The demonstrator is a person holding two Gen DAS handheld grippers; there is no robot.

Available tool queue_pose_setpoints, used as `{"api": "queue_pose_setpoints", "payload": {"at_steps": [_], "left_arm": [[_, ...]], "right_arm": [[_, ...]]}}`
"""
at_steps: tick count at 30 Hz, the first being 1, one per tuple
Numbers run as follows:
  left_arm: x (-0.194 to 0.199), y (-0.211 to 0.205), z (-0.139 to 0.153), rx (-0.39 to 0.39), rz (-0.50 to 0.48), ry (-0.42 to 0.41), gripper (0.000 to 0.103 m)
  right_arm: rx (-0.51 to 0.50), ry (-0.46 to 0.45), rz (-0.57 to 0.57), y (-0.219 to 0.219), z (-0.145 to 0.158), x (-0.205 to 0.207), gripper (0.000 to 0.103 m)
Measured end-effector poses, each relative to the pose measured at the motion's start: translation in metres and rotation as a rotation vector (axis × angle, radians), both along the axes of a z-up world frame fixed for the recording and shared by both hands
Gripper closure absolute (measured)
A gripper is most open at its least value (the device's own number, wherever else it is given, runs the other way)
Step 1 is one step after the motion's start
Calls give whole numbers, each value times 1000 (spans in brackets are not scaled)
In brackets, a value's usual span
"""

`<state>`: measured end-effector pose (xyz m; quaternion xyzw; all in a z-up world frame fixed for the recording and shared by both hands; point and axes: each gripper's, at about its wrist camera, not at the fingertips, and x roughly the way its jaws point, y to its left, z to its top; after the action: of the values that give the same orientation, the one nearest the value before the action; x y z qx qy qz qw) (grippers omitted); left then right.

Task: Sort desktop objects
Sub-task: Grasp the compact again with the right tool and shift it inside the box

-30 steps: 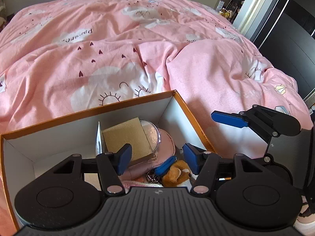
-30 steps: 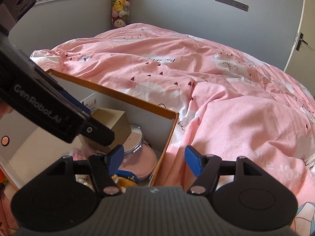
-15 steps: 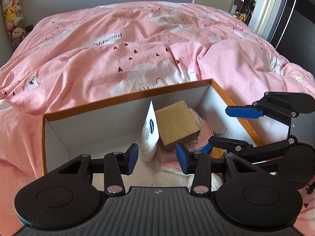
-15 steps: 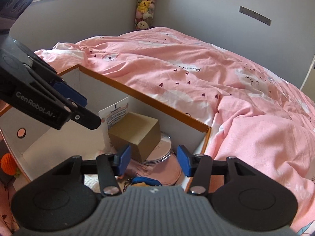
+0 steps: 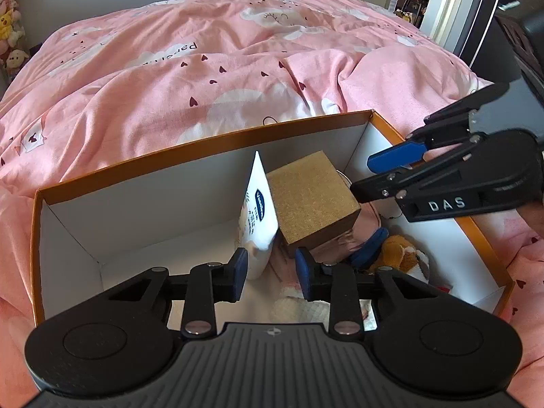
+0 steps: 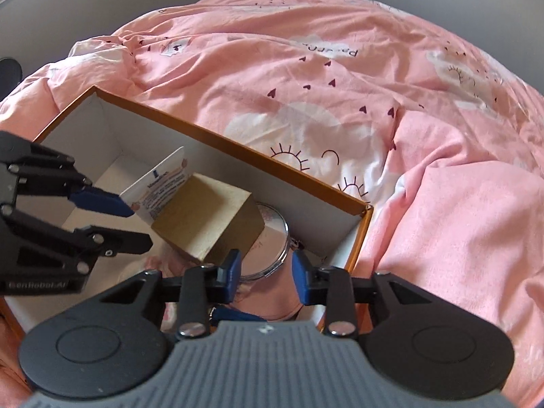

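Observation:
An orange-rimmed white box (image 5: pixel 204 146) lies on the bed; it also shows in the right wrist view (image 6: pixel 238 151). Inside are a brown cube box (image 5: pixel 312 197) (image 6: pixel 207 217), a white cream tube (image 5: pixel 258 217) (image 6: pixel 159 187) leaning on it, a round mirror (image 6: pixel 272 241), a pink pouch (image 6: pixel 275 302), a plush toy (image 5: pixel 401 255) and a blue strap (image 5: pixel 370 248). My left gripper (image 5: pixel 271 273) is open and empty, low in the box just in front of the tube's base. My right gripper (image 6: pixel 266 280) is open and empty above the mirror and pouch.
A rumpled pink duvet (image 5: pixel 221 78) with hearts and clouds surrounds the box. The box's left half (image 5: pixel 142 238) has bare white floor. A dark wardrobe (image 5: pixel 510 17) stands at the right; stuffed toys (image 5: pixel 10 44) hang at the far left wall.
Both grippers have moved forward and down into the box. The left gripper's fingers now flank the tube's base. The right gripper has swung over the mirror, nearer the cube.

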<state>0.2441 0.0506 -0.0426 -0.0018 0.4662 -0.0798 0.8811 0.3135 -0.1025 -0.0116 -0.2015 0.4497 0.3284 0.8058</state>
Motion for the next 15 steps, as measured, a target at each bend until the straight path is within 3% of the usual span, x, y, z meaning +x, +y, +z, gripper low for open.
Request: {"api": "queue_pose_setpoints", "payload": {"at_steps": [4,9,15], "left_arm": [[4,2,-5,-24,-8,0,73],[7,4,-8,-49,-24,3,75],[9,15,-8,-81,-31,26,75]], "right_arm": [[-30,67,-25,13,-8,14,68],[-72,72,-27,23,-12,22,70],[-139,96,42,39,-19,30,59]]}}
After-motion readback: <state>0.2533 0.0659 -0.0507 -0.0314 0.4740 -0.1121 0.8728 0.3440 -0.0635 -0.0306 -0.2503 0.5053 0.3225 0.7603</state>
